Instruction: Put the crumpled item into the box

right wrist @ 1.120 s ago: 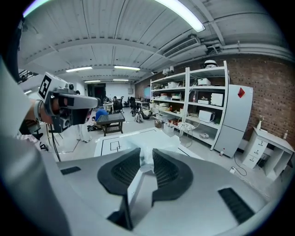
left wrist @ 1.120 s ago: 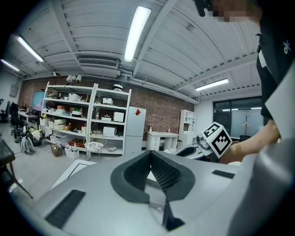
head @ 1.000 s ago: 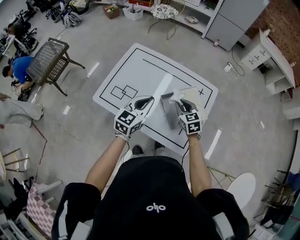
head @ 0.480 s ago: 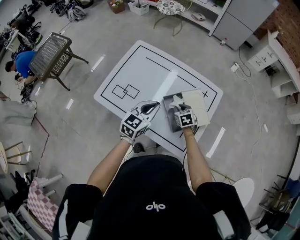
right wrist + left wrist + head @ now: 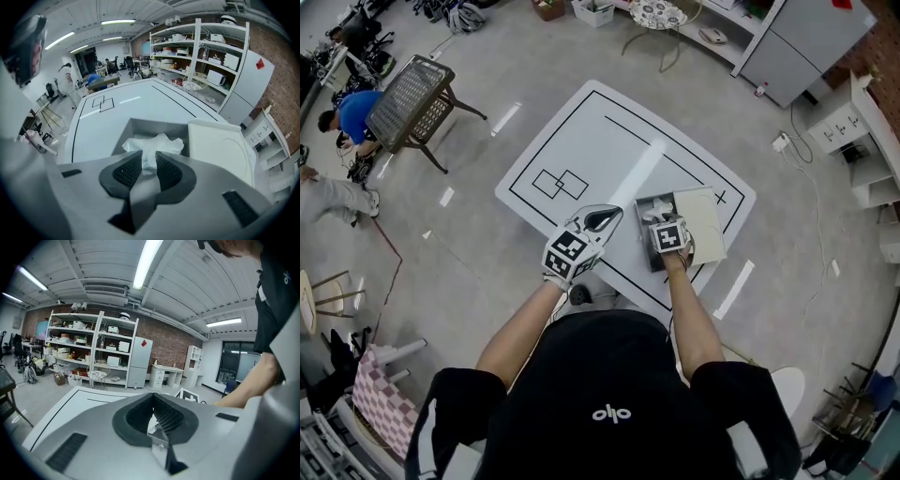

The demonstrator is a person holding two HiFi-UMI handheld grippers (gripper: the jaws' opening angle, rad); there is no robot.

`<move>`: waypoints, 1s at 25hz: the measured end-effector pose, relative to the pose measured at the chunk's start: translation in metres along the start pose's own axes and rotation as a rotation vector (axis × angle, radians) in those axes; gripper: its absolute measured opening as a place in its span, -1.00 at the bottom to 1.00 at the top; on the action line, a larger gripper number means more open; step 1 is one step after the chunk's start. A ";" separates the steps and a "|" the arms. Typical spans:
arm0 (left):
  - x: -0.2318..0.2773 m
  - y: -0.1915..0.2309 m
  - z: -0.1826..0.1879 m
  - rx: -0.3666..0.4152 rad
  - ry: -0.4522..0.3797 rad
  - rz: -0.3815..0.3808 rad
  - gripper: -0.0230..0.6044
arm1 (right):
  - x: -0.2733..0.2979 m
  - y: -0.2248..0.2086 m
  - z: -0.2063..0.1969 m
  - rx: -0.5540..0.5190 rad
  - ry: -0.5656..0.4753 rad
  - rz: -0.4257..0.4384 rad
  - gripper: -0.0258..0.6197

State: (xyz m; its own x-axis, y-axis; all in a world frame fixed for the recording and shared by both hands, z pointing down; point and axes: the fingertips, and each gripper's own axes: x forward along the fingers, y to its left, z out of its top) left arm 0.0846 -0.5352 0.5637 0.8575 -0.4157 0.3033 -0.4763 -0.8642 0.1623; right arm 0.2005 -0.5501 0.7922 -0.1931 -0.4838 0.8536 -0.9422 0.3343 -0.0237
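A: What does the head view show?

B: Seen from above, a person in black stands at a white table (image 5: 581,141) marked with black lines. At centre right of the frame a grey box (image 5: 643,246) sits open on the table. Its cream lid (image 5: 703,225) lies just beside it on the right. The right gripper (image 5: 660,219) is over the box's opening, with a white crumpled wad (image 5: 653,212) at its tip. The left gripper (image 5: 607,216) is just left of the box, above the table. A chair (image 5: 408,103) stands on the floor at upper left.

A: And the left gripper view?

B: The left gripper (image 5: 153,411) fills the lower frame. Its jaws are pressed together with nothing between them. Shelves (image 5: 93,348) stand at left beyond the table, and the person's arm (image 5: 248,385) crosses the right side.

A: And the right gripper view?

B: At centre frame the right gripper (image 5: 149,171) has its jaws clamped on the wad (image 5: 152,145), which sticks out past them. The wad hangs over the open top of the box (image 5: 140,127), framed by its walls. Whether it touches the bottom cannot be told. The lid (image 5: 218,145) lies against the box's right side.
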 end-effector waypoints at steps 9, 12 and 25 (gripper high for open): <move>-0.002 0.008 0.001 -0.010 -0.007 -0.008 -0.90 | 0.002 0.008 -0.003 0.087 0.069 0.024 -0.53; -0.006 0.010 0.002 -0.010 -0.017 -0.008 -0.90 | -0.006 0.004 0.002 0.090 0.055 -0.005 -0.37; -0.068 0.004 0.002 -0.006 -0.073 -0.013 -0.90 | -0.071 0.029 0.025 0.095 -0.118 -0.061 -0.26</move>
State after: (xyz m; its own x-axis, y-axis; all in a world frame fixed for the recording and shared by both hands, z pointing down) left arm 0.0247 -0.5114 0.5418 0.8754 -0.4239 0.2322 -0.4659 -0.8680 0.1721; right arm 0.1803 -0.5260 0.7181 -0.1606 -0.5947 0.7877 -0.9737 0.2263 -0.0276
